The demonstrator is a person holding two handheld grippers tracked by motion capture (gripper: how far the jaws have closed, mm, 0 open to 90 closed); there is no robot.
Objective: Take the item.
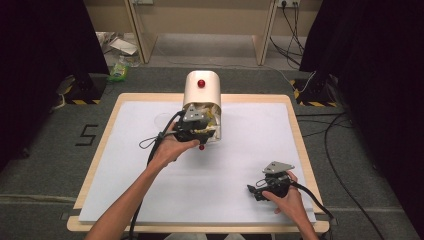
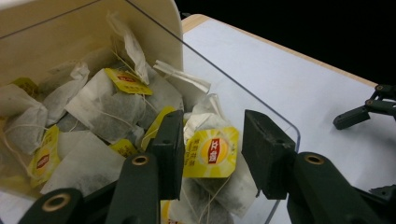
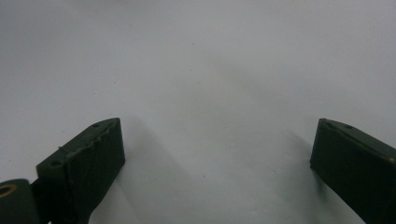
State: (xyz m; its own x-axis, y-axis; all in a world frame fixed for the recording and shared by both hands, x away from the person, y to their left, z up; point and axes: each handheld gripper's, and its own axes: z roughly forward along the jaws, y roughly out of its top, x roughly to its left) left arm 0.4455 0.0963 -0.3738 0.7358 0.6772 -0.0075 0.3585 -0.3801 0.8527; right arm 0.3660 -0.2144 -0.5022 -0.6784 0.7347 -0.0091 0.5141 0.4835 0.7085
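white surface w/ cream tea bag dispenser at its far middle. left gripper at dispenser's open front, jaws partway open around yellow-tagged tea bag, pads not touching. right gripper near front right edge, jaws wide, nothing between.

Left gripper: jaws apart, either side of yellow tea-bag tag
Tea bags: heaped inside cream dispenser
Bench: beyond dispenser

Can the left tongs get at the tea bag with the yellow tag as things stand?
Probably yes. The left tongs already sit at the dispenser's open front, jaws either side of the yellow tag, nothing between; the pads do not yet press on it.
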